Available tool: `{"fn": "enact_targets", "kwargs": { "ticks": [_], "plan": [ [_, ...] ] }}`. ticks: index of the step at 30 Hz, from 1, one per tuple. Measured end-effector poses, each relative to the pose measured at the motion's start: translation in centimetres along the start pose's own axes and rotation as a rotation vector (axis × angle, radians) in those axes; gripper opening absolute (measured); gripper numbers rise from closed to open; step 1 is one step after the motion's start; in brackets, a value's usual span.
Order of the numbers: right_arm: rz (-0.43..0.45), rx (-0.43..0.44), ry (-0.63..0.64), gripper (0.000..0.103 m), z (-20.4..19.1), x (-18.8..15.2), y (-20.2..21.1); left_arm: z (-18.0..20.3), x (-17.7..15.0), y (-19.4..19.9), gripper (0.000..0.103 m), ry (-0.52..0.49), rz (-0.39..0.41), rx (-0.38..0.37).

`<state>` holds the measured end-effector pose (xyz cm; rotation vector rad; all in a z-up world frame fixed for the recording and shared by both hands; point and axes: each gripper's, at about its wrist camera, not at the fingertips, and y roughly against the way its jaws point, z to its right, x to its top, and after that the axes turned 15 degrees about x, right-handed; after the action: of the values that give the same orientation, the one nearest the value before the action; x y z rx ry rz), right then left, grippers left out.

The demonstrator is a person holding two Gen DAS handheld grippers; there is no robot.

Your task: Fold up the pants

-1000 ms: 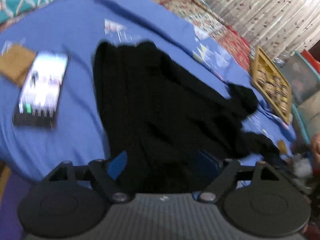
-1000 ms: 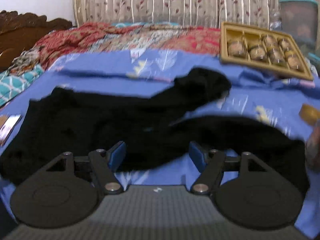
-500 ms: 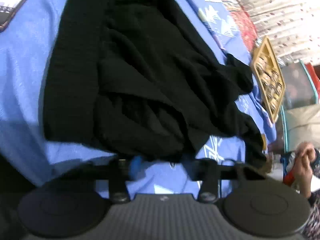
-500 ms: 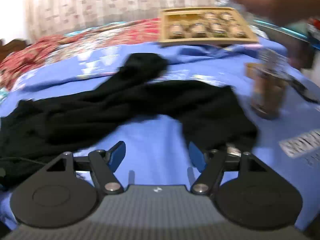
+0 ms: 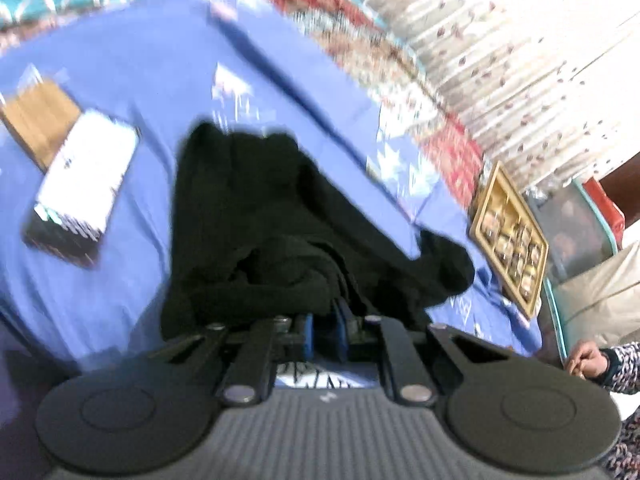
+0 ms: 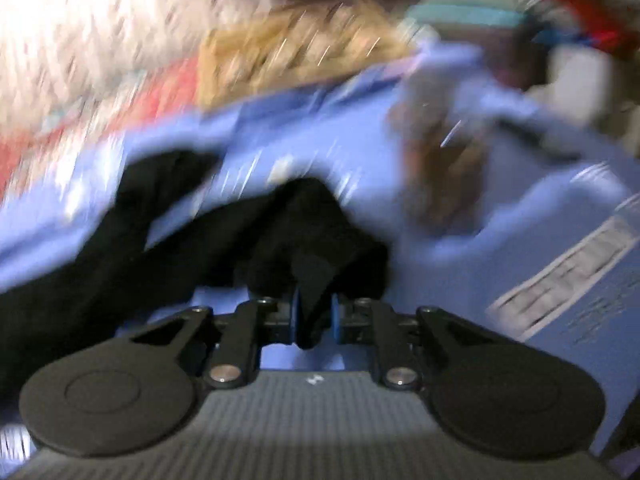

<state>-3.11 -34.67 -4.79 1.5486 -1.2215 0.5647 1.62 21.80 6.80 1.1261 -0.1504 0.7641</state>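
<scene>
- Black pants [image 5: 256, 216] lie crumpled on the blue bedsheet [image 5: 132, 72], one leg trailing toward the gold tray [image 5: 510, 236].
- Left gripper [image 5: 323, 330]: blue pads nearly together, pinching a bunched edge of the pants at the near end.
- Right gripper [image 6: 314, 318]: pads drawn close, a fold of the black fabric clamped between them. This view is badly motion-blurred.
- Phone [image 5: 84, 184] and brown card [image 5: 38, 120] lie on the sheet, left of the pants.
</scene>
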Motion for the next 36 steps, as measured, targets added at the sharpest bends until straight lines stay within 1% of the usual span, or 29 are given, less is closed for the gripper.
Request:
{"fn": "enact_targets", "kwargs": {
  "ticks": [1, 3, 5, 6, 8, 9, 10, 12, 13, 14, 15, 16, 17, 18, 19, 21, 22, 23, 24, 25, 26, 27, 28, 30, 31, 32, 33, 35, 36],
  "plan": [
    [0.063, -0.043, 0.027, 0.018, 0.2, 0.7, 1.6, -0.2, 0.2, 1.0, 0.010, -0.009, 0.026, 0.010],
    [0.148, -0.108, 0.064, 0.018, 0.9, 1.6, 4.3, -0.4, 0.6, 2.0, 0.010, -0.030, 0.048, 0.058],
    [0.200, -0.183, 0.081, 0.018, 2.0, 2.1, 6.0, -0.4, 0.6, 1.6, 0.010, -0.064, 0.021, 0.126],
    [0.220, -0.216, 0.072, 0.018, 2.6, 2.4, 6.7, -0.4, 0.5, 1.2, 0.010, -0.068, 0.005, 0.141],
    [0.257, -0.275, 0.028, 0.019, 3.8, 2.8, 7.5, -0.7, -0.1, -0.4, 0.010, -0.063, -0.055, 0.158],
    [0.264, -0.291, 0.004, 0.019, 4.3, 3.0, 7.6, -0.7, -0.5, -1.3, 0.010, -0.055, -0.082, 0.166],
    [0.262, -0.297, -0.017, 0.019, 4.7, 3.1, 7.6, -0.4, -0.8, -1.9, 0.011, -0.058, -0.091, 0.183],
    [0.233, -0.305, -0.014, 0.025, 5.0, 3.1, 6.8, -0.2, -1.4, -2.6, 0.015, -0.085, -0.096, 0.266],
    [0.200, -0.308, 0.005, 0.029, 5.0, 3.0, 6.2, -0.2, -1.5, -2.9, 0.016, -0.094, -0.100, 0.282],
    [0.162, -0.303, 0.022, 0.038, 5.1, 2.9, 5.5, -0.4, -1.6, -2.9, 0.018, -0.100, -0.104, 0.278],
    [0.133, -0.298, 0.028, 0.042, 5.2, 2.7, 5.1, -0.4, -1.7, -2.8, 0.020, -0.112, -0.108, 0.280],
    [0.115, -0.298, 0.031, 0.048, 5.3, 2.4, 5.0, -0.9, -1.8, -2.4, 0.026, -0.124, -0.106, 0.286],
    [0.107, -0.305, 0.031, 0.049, 5.5, 2.0, 5.1, -1.0, -1.9, -2.0, 0.032, -0.135, -0.098, 0.295],
    [0.100, -0.319, 0.023, 0.054, 5.8, 1.6, 5.4, -1.2, -2.0, -1.6, 0.034, -0.141, -0.090, 0.297],
    [0.095, -0.330, 0.006, 0.061, 6.3, 1.2, 5.7, -1.4, -2.0, -1.2, 0.038, -0.148, -0.086, 0.296],
    [0.089, -0.362, -0.052, 0.062, 7.5, 0.4, 6.7, -1.8, -2.1, -0.8, 0.046, -0.160, -0.095, 0.300],
    [0.102, -0.383, -0.077, 0.062, 7.6, 0.1, 7.4, -2.1, -2.1, -0.6, 0.055, -0.163, -0.089, 0.320],
    [0.138, -0.382, -0.089, 0.061, 7.4, -0.4, 8.5, -2.2, -2.0, -0.4, 0.061, -0.166, -0.074, 0.339],
    [0.168, -0.348, -0.071, 0.061, 6.6, -0.7, 9.4, -2.4, -1.9, -0.3, 0.062, -0.167, -0.061, 0.347],
    [0.173, -0.290, -0.023, 0.061, 5.3, -0.9, 9.8, -2.5, -1.8, -0.2, 0.063, -0.160, -0.059, 0.339],
    [0.152, -0.209, 0.031, 0.061, 3.8, -0.8, 9.5, -2.8, -1.7, -0.3, 0.064, -0.145, -0.064, 0.319],
    [0.110, -0.103, 0.079, 0.061, 2.1, -0.6, 8.9, -2.9, -1.7, -0.6, 0.064, -0.132, -0.076, 0.293],
    [0.057, 0.031, 0.115, 0.061, 0.0, -0.3, 7.7, -2.8, -1.7, -1.1, 0.064, -0.125, -0.090, 0.274],
    [-0.025, 0.248, 0.114, 0.061, -3.4, 0.2, 5.2, -2.4, -2.1, -2.1, 0.064, -0.134, -0.105, 0.261],
    [-0.096, 0.357, 0.104, 0.061, -5.3, 0.6, 3.2, -2.3, -2.4, -2.4, 0.065, -0.141, -0.110, 0.254],
    [-0.166, 0.434, 0.105, 0.062, -7.4, 0.8, 1.2, -2.2, -2.7, -2.6, 0.065, -0.146, -0.116, 0.244],
    [-0.217, 0.490, 0.128, 0.063, -9.5, 0.7, -0.6, -2.2, -3.0, -2.7, 0.065, -0.146, -0.119, 0.234],
    [-0.314, 0.593, 0.220, 0.078, -13.9, 0.1, -4.2, -2.6, -3.4, -2.6, 0.065, -0.132, -0.120, 0.214],
    [-0.369, 0.621, 0.260, 0.078, -15.9, -0.5, -6.1, -2.9, -3.6, -2.6, 0.065, -0.119, -0.124, 0.205]
  ]
}}
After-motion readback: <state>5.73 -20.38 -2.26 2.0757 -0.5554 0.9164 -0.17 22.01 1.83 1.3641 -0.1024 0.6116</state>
